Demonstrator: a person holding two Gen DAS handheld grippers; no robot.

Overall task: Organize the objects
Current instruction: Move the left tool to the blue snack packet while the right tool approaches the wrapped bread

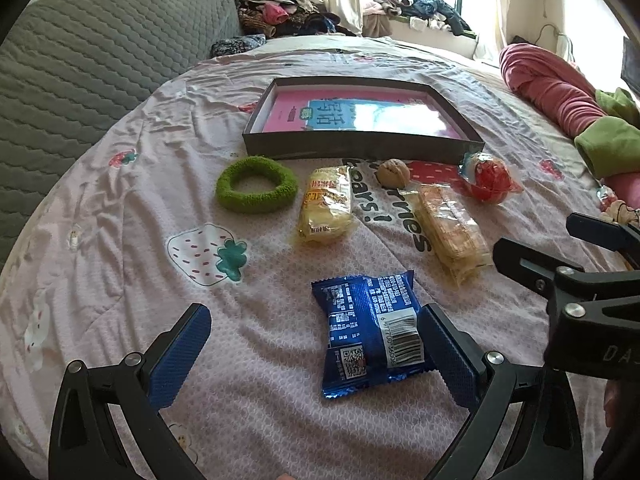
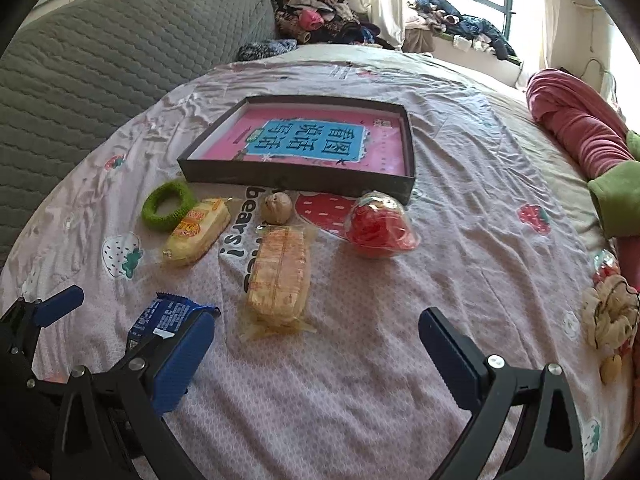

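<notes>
Snack packets and small things lie scattered on a pink strawberry-print bedsheet (image 2: 460, 208), in front of a shallow dark box (image 2: 296, 180) that holds a pink book with a blue label (image 2: 316, 142). Just before the box sit a green fuzzy ring (image 1: 256, 189), a yellow wafer packet (image 1: 326, 210), a walnut (image 1: 394, 174), a clear-wrapped orange packet (image 1: 452, 234) and a red wrapped ball (image 1: 490, 182) — all apart from one another. Nearer the cameras lies a blue snack packet (image 1: 372, 338), barcode side up. The left tongs (image 1: 316, 354) stand wide, their right pad touching or just beside the blue packet's edge — which, I cannot tell. The right tongs (image 2: 316, 354) are wide too, over bare sheet. A pink blanket (image 2: 576, 128) is bunched at the bed's right side.
</notes>
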